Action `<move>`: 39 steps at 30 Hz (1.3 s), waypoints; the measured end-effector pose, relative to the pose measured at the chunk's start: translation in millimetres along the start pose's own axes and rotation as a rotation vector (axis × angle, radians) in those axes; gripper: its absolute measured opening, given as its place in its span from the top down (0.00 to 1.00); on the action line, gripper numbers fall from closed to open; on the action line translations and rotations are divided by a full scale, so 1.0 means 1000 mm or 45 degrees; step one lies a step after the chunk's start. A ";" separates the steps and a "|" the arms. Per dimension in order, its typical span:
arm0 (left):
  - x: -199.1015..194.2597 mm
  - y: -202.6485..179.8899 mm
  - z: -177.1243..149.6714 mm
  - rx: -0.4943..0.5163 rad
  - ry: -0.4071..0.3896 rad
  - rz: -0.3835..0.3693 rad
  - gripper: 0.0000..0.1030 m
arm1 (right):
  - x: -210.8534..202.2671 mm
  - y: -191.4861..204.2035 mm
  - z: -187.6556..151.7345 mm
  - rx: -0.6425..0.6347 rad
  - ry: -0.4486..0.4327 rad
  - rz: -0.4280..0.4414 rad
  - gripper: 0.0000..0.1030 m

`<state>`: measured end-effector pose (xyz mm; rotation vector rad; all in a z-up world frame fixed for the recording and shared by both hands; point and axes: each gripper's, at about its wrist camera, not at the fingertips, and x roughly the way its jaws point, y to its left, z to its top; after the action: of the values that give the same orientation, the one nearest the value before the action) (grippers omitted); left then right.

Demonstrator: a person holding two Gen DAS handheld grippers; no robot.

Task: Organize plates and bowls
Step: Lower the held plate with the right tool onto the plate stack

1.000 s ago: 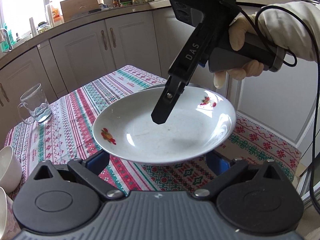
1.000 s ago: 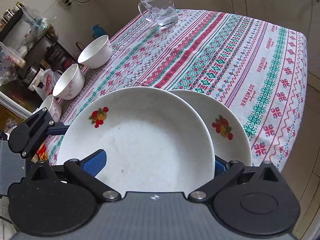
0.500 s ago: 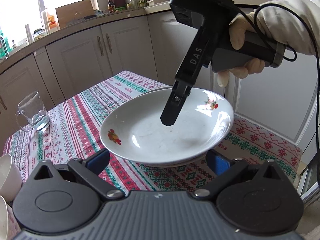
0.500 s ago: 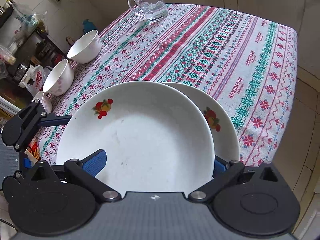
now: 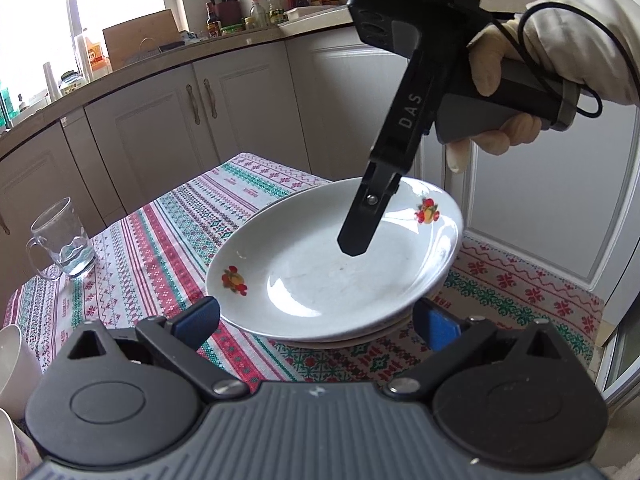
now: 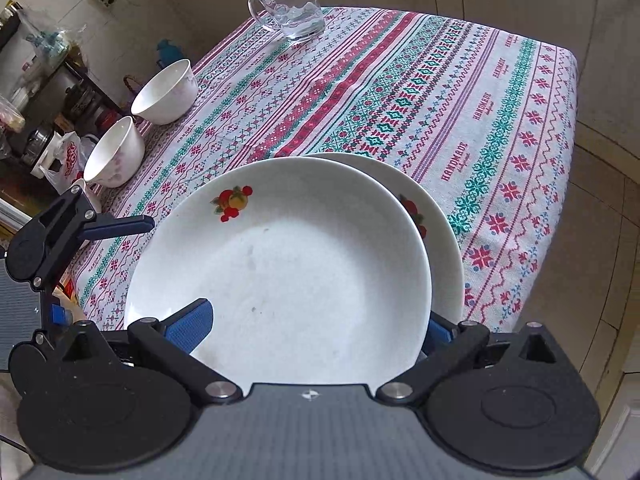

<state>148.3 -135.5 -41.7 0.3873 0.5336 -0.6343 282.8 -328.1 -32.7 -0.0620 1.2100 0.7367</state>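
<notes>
A white deep plate [image 6: 288,264] with fruit prints lies tilted on a second, matching plate [image 6: 444,248] near the table's corner. My right gripper [image 6: 312,326] straddles the top plate's near rim with its jaws wide apart. One blue pad [image 6: 188,320] is over the plate's inside and the other is hidden beneath it. In the left wrist view that upper finger [image 5: 356,232] hangs over the top plate [image 5: 320,280]. My left gripper [image 5: 316,318] is open and empty, just short of the plates. Two white bowls [image 6: 164,96] [image 6: 114,156] stand along the far table edge.
A glass mug [image 6: 288,4] stands at the far end of the patterned tablecloth [image 6: 400,92]. Kitchen cabinets [image 5: 160,132] run behind the table. A gloved hand [image 5: 492,80] holds the right gripper's handle. The table corner and floor lie just right of the plates.
The right gripper and the top plate moved away from the left gripper and down. The plate hung above the cloth before and now rests on the lower plate. The left gripper stayed open.
</notes>
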 end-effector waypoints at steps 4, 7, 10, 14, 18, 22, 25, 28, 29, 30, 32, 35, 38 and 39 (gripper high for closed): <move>0.002 0.002 0.000 -0.014 0.006 -0.003 0.01 | -0.004 0.001 -0.004 0.004 -0.008 -0.006 0.00; 0.003 0.003 -0.001 -0.019 0.006 -0.004 0.01 | -0.008 0.001 -0.007 0.010 -0.021 -0.006 0.00; 0.004 0.003 0.000 -0.023 0.008 -0.007 0.01 | -0.011 0.002 -0.009 0.013 -0.028 -0.008 0.00; 0.006 0.005 -0.001 -0.031 0.017 -0.007 0.01 | -0.013 0.003 -0.011 0.013 -0.033 -0.017 0.00; 0.009 0.007 -0.001 -0.042 0.022 -0.017 0.01 | -0.016 0.004 -0.013 0.013 -0.039 -0.023 0.00; 0.010 0.009 -0.001 -0.049 0.025 -0.024 0.01 | -0.018 0.007 -0.015 0.005 -0.041 -0.042 0.00; 0.011 0.009 -0.001 -0.047 0.028 -0.019 0.01 | -0.019 0.010 -0.016 -0.003 -0.037 -0.059 0.00; 0.011 0.009 -0.002 -0.052 0.032 -0.021 0.01 | -0.020 0.013 -0.017 -0.015 -0.033 -0.079 0.00; 0.011 0.009 -0.002 -0.055 0.033 -0.022 0.01 | -0.021 0.014 -0.018 -0.015 -0.033 -0.083 0.00; 0.011 0.010 -0.002 -0.059 0.034 -0.023 0.01 | -0.022 0.014 -0.019 -0.015 -0.034 -0.086 0.00; 0.012 0.010 -0.002 -0.066 0.038 -0.024 0.01 | -0.023 0.016 -0.021 -0.014 -0.038 -0.094 0.00; 0.010 0.010 -0.003 -0.066 0.034 -0.026 0.01 | -0.023 0.019 -0.023 -0.021 -0.038 -0.115 0.00; 0.008 0.009 -0.003 -0.065 0.030 -0.025 0.01 | -0.024 0.022 -0.026 -0.022 -0.038 -0.127 0.00; 0.008 0.009 -0.003 -0.067 0.029 -0.026 0.01 | -0.025 0.023 -0.027 -0.023 -0.037 -0.132 0.00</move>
<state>158.0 -130.7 -47.2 0.3403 0.5757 -0.6345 244.0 -333.4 -14.0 -0.1275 1.1636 0.6562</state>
